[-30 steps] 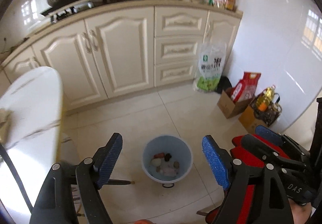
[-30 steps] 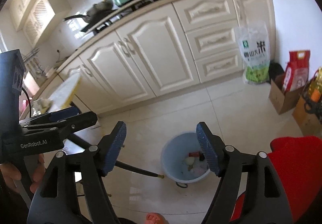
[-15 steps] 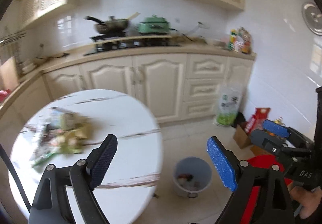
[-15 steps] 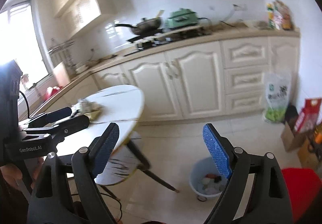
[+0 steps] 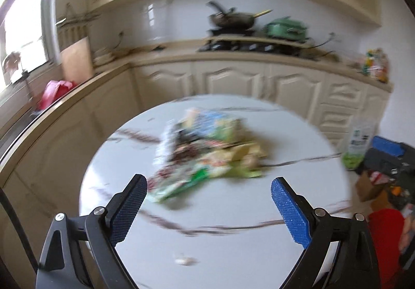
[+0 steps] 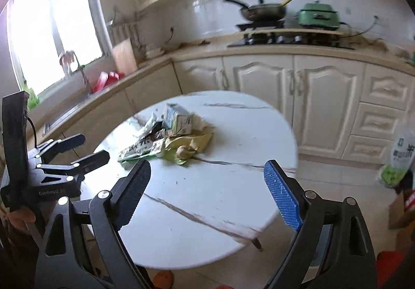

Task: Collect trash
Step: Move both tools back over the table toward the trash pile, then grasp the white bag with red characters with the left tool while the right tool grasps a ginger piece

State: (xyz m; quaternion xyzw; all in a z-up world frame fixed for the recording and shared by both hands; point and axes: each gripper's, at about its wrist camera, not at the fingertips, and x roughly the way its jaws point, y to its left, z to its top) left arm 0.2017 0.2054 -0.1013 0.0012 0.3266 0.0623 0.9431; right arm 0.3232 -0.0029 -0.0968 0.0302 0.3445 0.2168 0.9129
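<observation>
- Now both grippers face the round marble table (image 6: 233, 198), and the trash pile (image 6: 168, 138) lies in a loose heap near its middle, well apart from either tool.
- The left gripper (image 5: 208, 208) has its jaws spread wide with nothing between the blue pads; they have just been opening, which I take as readying for a fresh pick.
- The right gripper (image 6: 207, 190) is likewise spread and empty, its jaws also just widened; it tilts down toward the tabletop, in line with the heap.
- The heap is mostly flat wrappers and a small carton (image 6: 179, 120) lying on top of one another, so a wide opening suits grabbing a crumpled bundle rather than one thin sheet.
- One small white scrap (image 5: 184, 261) lies alone near the table's front edge in the left wrist view; the blur hides what it is.
- The bin is in neither view, so anything picked up will likely need carrying away from the table.
</observation>
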